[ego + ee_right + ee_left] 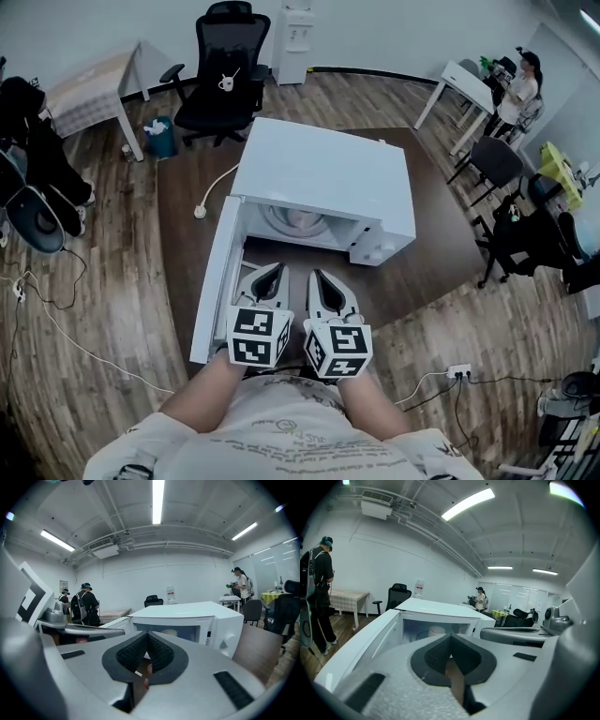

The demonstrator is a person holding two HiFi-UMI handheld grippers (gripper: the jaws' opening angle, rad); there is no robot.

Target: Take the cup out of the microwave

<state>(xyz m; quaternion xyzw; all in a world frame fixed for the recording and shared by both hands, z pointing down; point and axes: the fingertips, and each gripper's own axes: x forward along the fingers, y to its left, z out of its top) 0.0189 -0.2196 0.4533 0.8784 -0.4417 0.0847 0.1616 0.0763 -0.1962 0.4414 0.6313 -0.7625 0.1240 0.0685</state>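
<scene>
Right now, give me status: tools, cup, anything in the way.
Left tool and right tool both shut, empty, short of the microwave. Cup inside, untouched. Door open leftward; nothing seen blocking.

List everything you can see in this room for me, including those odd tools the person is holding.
microwave: one, white, on the table, its door swung open to the left
cup: one, pale, inside the microwave
table: one, dark brown, under the microwave
plug: one, white, lying on the table left of the microwave
office chair: one, black, beyond the table
bin: one, teal, on the floor beside that chair
water dispenser: one, white, against the far wall
power strip: one, white, on the floor at right
bystander: one, light top, at the far right desk
left gripper: one, pale grey, before the open microwave, jaws together, empty
right gripper: one, pale grey, beside it, jaws together, empty
</scene>
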